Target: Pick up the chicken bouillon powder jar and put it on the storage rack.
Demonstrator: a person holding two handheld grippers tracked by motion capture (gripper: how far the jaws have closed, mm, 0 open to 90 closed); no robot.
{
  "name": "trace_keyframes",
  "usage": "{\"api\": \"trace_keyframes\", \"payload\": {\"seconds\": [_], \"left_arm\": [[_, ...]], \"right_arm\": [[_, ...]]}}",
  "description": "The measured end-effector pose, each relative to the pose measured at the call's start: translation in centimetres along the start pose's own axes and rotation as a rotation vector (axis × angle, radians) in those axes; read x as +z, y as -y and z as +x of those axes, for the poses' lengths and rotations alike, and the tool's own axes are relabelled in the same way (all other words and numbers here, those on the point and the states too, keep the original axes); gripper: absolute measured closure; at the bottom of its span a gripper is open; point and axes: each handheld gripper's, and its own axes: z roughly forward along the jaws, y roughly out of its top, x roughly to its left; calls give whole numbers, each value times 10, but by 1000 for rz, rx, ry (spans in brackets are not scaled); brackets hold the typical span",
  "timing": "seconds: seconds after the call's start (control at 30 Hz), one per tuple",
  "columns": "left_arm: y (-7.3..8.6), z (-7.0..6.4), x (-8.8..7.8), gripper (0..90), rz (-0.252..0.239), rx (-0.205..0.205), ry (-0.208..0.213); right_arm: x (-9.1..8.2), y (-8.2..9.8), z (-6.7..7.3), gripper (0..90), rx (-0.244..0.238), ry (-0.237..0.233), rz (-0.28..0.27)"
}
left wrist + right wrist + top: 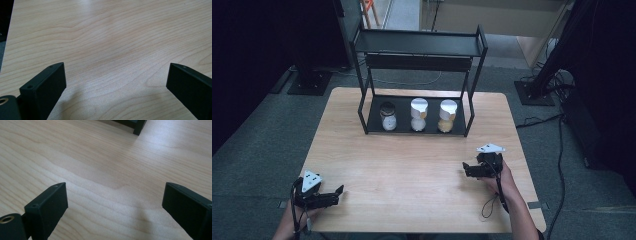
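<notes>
Left gripper [334, 192]: fingers wide, empty, low over the near left of the table [412, 175]. Right gripper [468, 170]: fingers wide, empty, nearer the jars. Three jars [418, 115] stand upright on the rack's [362, 107] bottom shelf, well apart from, and beyond, both grippers.

The rack [419, 85] hides the tops of nothing, but its three jars [418, 115] are too small to read; in the right tool view only one rack foot [138, 127] shows, cut by the top edge.
</notes>
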Motion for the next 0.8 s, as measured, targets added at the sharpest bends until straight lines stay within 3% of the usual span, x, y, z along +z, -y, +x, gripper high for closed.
{"api": "trace_keyframes", "payload": {"seconds": [0.47,0.8], "left_arm": [[0,0,0,29,1,0,-3],[0,0,0,29,1,-3,-7]], "right_arm": [[-11,33,-10,13,37,7,7],[-24,53,-14,13,25,15,-3]]}}
